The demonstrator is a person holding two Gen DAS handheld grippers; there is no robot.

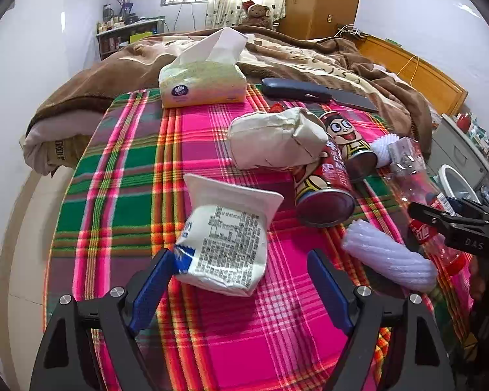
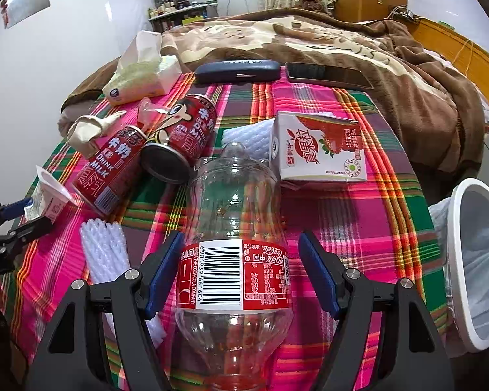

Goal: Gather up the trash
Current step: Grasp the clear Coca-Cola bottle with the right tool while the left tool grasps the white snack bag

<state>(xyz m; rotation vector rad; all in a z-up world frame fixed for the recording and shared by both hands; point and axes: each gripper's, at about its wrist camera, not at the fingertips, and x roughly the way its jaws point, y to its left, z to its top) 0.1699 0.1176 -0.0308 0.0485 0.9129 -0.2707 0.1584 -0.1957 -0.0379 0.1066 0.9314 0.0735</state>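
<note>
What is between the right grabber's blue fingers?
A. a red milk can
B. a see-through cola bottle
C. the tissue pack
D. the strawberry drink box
B: the clear cola bottle with its red label lies between the open fingers of the right gripper, which do not press on it.

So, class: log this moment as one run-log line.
left gripper: open over milk pouch | right gripper: open around cola bottle | bin: right
</note>
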